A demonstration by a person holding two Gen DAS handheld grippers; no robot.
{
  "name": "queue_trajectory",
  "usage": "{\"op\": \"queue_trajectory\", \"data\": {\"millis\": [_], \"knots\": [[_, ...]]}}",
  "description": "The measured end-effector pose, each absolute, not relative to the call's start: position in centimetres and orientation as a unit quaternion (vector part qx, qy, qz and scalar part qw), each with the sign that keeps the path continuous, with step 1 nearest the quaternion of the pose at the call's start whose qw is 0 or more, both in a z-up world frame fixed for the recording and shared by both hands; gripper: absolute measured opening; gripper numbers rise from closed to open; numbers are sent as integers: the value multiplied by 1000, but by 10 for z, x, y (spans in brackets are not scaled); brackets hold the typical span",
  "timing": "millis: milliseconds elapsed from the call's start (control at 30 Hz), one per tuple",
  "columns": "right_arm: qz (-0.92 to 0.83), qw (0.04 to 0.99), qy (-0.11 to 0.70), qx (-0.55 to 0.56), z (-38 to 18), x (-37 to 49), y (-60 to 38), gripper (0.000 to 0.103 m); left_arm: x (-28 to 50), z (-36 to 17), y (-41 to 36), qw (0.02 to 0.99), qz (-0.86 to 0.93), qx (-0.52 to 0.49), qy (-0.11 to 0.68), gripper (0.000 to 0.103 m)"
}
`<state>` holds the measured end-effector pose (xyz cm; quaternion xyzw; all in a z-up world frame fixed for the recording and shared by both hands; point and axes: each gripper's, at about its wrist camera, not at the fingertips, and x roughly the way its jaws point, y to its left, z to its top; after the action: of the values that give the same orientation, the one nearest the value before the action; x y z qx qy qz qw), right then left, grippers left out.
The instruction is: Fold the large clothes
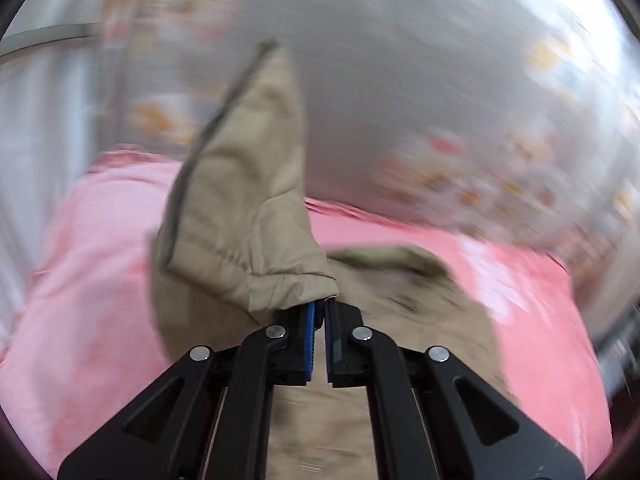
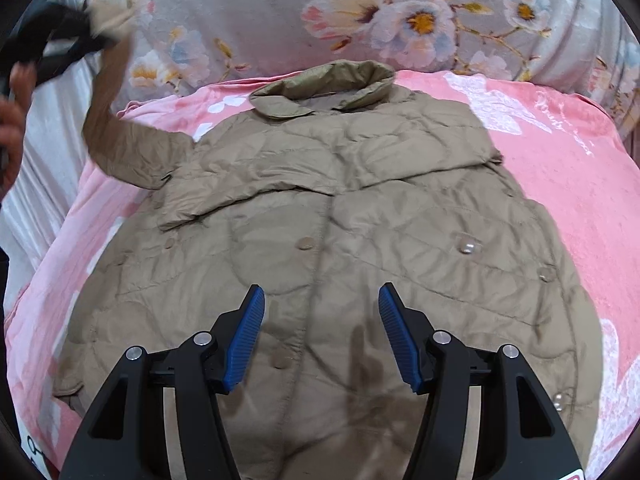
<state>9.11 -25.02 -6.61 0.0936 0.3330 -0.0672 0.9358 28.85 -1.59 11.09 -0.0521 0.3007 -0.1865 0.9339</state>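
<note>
The left tool is clenched on the cuff end of a sleeve of a tan quilted coat, its 2 blue-padded jaws pressed nearly together with the cloth pinched at their tips. In the left wrist view the sleeve stands up from the jaws as a tall tan flap with a dark edge along its left side, and the background there is streaked with blur. In the right wrist view the same sleeve rises from the coat's shoulder toward the upper left corner, where the left tool shows as a dark blurred shape with part of a hand beside it at the frame's left edge.

The right tool is released: its 2 blue pads stand well apart over the lower front of the coat, with nothing gripped between them. Whether the tips touch the cloth cannot be told.

The coat lies spread flat, front up, on a pink blanket that covers a bed. Its collar points away from the camera, toward a grey quilt with a flower print bunched along the far side. A short cape-like flap lies across the chest. Buttons dot the front below it, and 2 pale round snaps sit on the right side. The other sleeve does not show; the right shoulder edge lies flat on the pink blanket.
</note>
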Motion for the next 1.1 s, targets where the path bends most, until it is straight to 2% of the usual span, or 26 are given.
{"op": "queue_trajectory", "data": {"millis": [67,133,200,233,333,500,733,1000,1067,1100], "knots": [[-80,936,332,91,-67,87,-259,59,281,94,-68,915,-233,-33,328,7],[-96,935,329,94,-69,81,-273,59,270,69,-110,895,-268,-16,356,24],[-108,933,328,103,-72,76,-288,59,257,46,-131,876,-295,-21,382,77],[-113,931,328,109,-74,74,-295,60,250,33,-134,869,-303,-37,389,83],[-128,927,327,128,-78,68,-317,60,227,16,-121,863,-311,-78,390,91],[-114,929,307,170,-70,78,-346,60,228,2,-44,866,-267,-165,389,91],[-78,922,287,249,-55,130,-379,60,305,-50,75,812,-162,-344,443,89],[-94,909,314,257,-60,189,-381,59,359,-90,96,763,-148,-429,461,83],[-98,910,316,248,-61,198,-378,41,368,-94,97,761,-144,-434,460,77],[-101,911,320,241,-61,203,-376,28,371,-95,95,759,-147,-436,460,71]]}}
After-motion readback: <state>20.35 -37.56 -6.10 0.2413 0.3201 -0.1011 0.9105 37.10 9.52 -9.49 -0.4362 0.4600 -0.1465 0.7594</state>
